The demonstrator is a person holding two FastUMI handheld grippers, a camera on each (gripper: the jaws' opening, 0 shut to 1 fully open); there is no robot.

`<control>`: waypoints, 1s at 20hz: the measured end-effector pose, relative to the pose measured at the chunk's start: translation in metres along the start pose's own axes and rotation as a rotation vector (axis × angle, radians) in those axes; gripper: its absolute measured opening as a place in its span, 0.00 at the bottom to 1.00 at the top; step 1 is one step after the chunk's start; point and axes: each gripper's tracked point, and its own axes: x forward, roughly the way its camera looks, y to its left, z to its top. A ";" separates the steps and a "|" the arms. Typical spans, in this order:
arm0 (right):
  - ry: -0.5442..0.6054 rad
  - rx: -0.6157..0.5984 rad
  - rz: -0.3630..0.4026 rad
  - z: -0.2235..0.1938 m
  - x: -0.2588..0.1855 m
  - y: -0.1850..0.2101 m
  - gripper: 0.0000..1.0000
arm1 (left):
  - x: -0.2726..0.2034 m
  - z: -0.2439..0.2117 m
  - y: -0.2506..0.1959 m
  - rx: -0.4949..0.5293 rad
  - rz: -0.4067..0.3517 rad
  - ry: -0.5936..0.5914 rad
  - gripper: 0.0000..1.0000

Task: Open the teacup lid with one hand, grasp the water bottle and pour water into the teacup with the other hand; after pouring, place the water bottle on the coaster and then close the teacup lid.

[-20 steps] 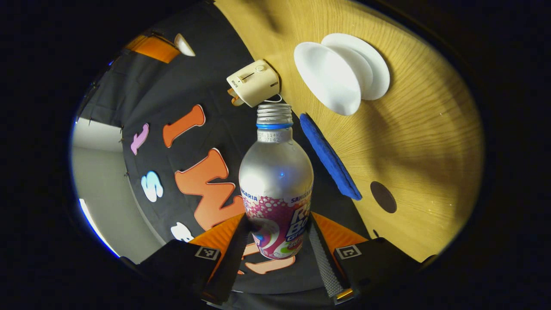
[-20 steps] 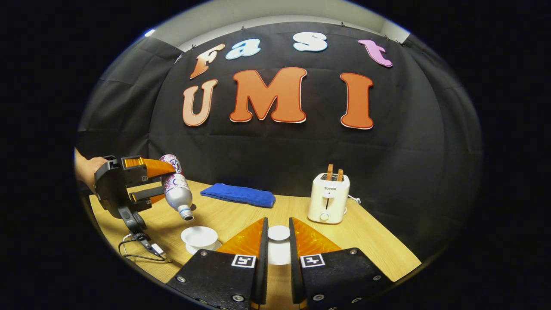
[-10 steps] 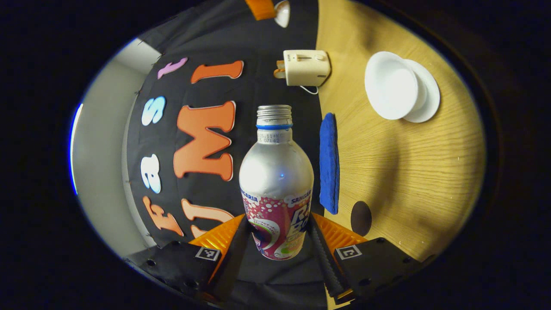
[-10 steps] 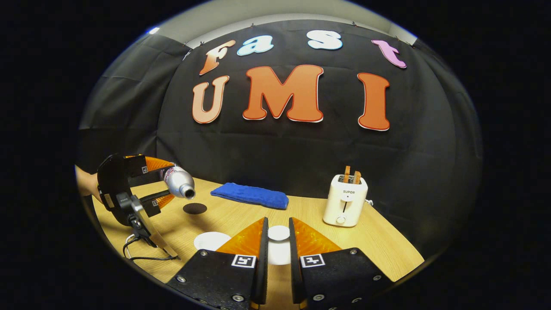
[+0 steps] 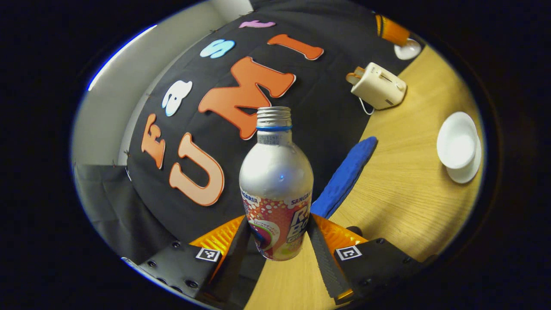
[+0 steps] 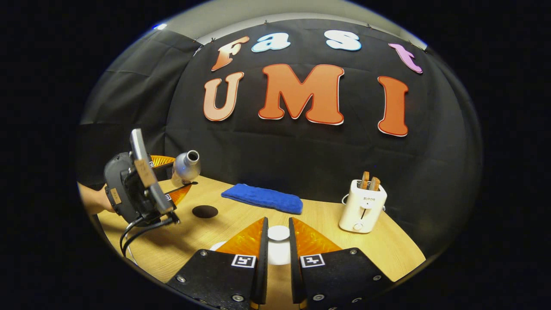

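My left gripper (image 5: 275, 234) is shut on the lower body of an uncapped silver bottle (image 5: 275, 181) with a pink label. In the right gripper view the left gripper (image 6: 174, 177) holds the bottle (image 6: 186, 165) tilted, mouth raised, above the table's left side near a dark round coaster (image 6: 205, 211). A white open teacup (image 5: 458, 144) stands on its saucer at the right. My right gripper (image 6: 277, 226) is shut on the white teacup lid (image 6: 279, 234), held in the air. The right gripper (image 5: 389, 31) and the lid (image 5: 408, 48) show far off. The coaster's edge (image 5: 355, 230) peeks past my finger.
A blue folded cloth (image 6: 261, 198) lies at the back of the wooden table (image 6: 327, 219). A cream toaster (image 6: 362, 206) holding toast stands at the back right. A hand (image 6: 92, 200) holds the left gripper, and a cable hangs below it.
The bottle has tipped back from mouth-down over the teacup to mouth-up, and it moved left toward the coaster. The right gripper still holds the lid aloft.
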 end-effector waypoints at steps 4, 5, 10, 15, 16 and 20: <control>-0.007 -0.016 0.017 0.009 0.007 0.013 0.23 | 0.015 -0.008 0.001 -0.263 0.022 0.038 0.82; -0.010 -0.013 0.021 0.010 0.010 0.017 0.23 | 0.018 -0.008 -0.002 -0.324 0.018 0.044 0.82; -0.005 -0.002 0.037 0.010 0.017 0.030 0.23 | 0.026 -0.017 -0.013 -0.603 -0.011 0.096 0.82; 0.008 0.015 0.045 0.004 0.021 0.038 0.23 | 0.025 -0.021 -0.025 -0.856 -0.070 0.186 0.82; 0.009 0.016 0.045 0.003 0.022 0.038 0.23 | 0.025 -0.023 -0.027 -0.884 -0.085 0.200 0.82; 0.023 0.023 0.051 -0.005 0.025 0.040 0.23 | 0.025 -0.022 -0.032 -0.925 -0.141 0.252 0.82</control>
